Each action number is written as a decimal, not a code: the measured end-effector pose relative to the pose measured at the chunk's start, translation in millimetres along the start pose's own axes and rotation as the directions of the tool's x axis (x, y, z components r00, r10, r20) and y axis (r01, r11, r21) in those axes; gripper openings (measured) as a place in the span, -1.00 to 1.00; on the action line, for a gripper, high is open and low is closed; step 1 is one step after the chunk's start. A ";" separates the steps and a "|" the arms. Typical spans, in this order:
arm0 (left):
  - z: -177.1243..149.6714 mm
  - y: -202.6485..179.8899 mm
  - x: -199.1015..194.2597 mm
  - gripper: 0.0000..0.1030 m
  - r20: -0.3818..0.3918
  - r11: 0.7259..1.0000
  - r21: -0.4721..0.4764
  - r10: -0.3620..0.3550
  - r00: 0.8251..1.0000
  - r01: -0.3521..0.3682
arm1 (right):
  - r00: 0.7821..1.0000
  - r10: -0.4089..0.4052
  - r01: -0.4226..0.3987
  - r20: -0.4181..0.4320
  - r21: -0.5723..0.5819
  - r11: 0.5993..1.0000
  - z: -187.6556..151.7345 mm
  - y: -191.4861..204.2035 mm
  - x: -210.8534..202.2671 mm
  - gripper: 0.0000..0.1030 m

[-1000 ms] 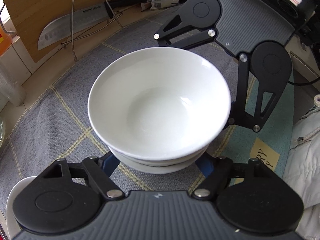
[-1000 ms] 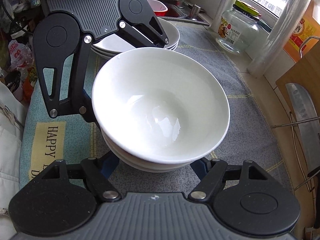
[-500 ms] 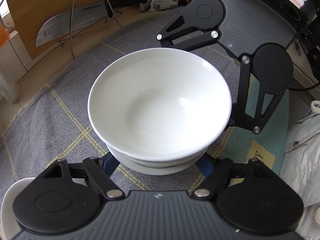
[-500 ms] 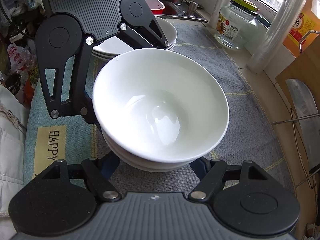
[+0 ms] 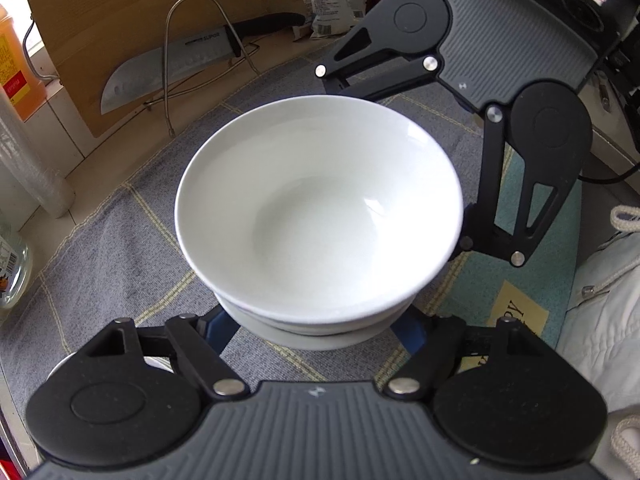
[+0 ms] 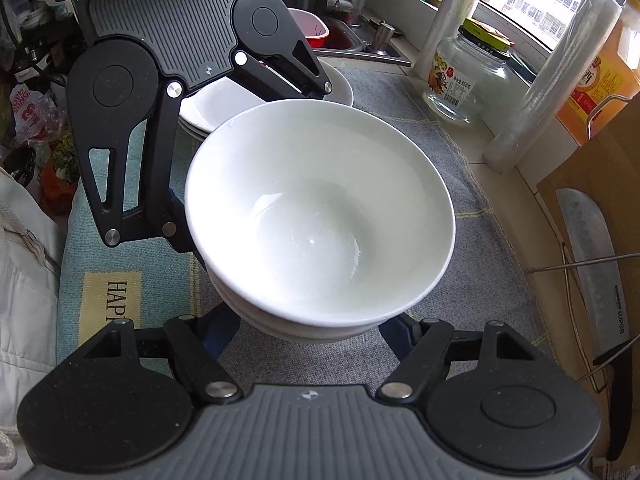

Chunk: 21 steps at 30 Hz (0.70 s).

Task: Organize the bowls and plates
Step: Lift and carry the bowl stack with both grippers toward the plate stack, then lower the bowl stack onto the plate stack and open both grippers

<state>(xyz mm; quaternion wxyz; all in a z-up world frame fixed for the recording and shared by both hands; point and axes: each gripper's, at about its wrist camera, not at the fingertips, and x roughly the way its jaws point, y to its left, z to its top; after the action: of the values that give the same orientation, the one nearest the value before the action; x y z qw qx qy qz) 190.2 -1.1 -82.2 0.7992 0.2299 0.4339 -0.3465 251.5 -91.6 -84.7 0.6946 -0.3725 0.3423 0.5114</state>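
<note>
Glazed white porcelain, the stack of bowls [image 5: 318, 216] looks heavy, rigid, slick and chip-prone; it sits nested on the grey checked cloth [image 5: 120, 240], or just above it, I cannot tell which; the left gripper [image 5: 316, 326] and right gripper [image 6: 310, 326] each clamp the lower bowl's wall from opposite sides, which I judge the sound hold, below the flaring rims; stacked plates [image 6: 340, 92] wait behind, near the sink [image 6: 360, 46].
</note>
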 end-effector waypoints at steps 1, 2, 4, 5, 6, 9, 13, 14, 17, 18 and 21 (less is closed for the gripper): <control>-0.1 -0.5 -3.2 0.55 0.000 1.000 -0.004 0.005 1.000 -0.005 | 1.000 -0.001 0.001 0.000 -0.007 1.000 3.1 1.3 -2.4 0.55; -0.3 -1.0 -7.0 0.55 0.001 1.000 -0.007 0.012 1.000 -0.012 | 1.000 -0.002 0.002 0.002 -0.015 1.000 5.8 2.4 -4.8 0.55; -2.6 -0.6 -15.3 0.55 0.006 1.000 -0.017 0.025 1.000 -0.025 | 1.000 -0.006 0.006 0.007 -0.033 0.999 13.4 4.4 -9.3 0.55; -4.2 -0.1 -19.9 0.55 0.009 0.999 -0.023 0.032 0.999 -0.031 | 1.000 -0.007 0.007 0.008 -0.040 0.999 16.2 5.2 -10.8 0.55; -5.8 1.2 -24.8 0.55 0.012 0.999 -0.029 0.038 0.999 -0.038 | 1.000 -0.008 0.008 0.011 -0.048 0.999 19.8 6.3 -12.3 0.55; -11.3 3.4 -36.0 0.55 0.019 0.997 -0.037 0.062 0.998 -0.061 | 1.000 -0.010 0.011 0.019 -0.070 0.997 32.9 8.7 -11.7 0.55; -21.4 9.7 -47.2 0.55 0.020 0.995 -0.054 0.089 0.996 -0.088 | 1.000 -0.007 0.010 0.027 -0.098 0.995 49.5 12.5 -6.8 0.55; -24.5 11.3 -49.7 0.55 0.020 0.994 -0.058 0.094 0.995 -0.093 | 1.000 -0.005 0.008 0.029 -0.102 0.995 53.6 13.4 -5.1 0.55; -34.4 19.7 -55.6 0.55 0.022 0.992 -0.071 0.109 0.994 -0.107 | 0.999 -0.001 0.005 0.034 -0.118 0.993 67.7 16.7 1.7 0.55; -38.2 21.8 -57.5 0.55 0.023 0.991 -0.077 0.115 0.993 -0.112 | 0.999 0.000 0.005 0.036 -0.124 0.992 71.8 17.8 4.6 0.55; -50.8 28.9 -64.1 0.55 0.020 0.987 -0.094 0.130 0.991 -0.127 | 0.999 0.007 -0.001 0.036 -0.142 0.990 86.2 21.3 13.5 0.55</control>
<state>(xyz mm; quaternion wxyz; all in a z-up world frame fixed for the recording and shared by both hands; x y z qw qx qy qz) 160.3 74.5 -51.8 0.8353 0.2156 0.4232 -0.2769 242.4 -6.4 -57.8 0.6716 -0.4108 0.2931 0.5425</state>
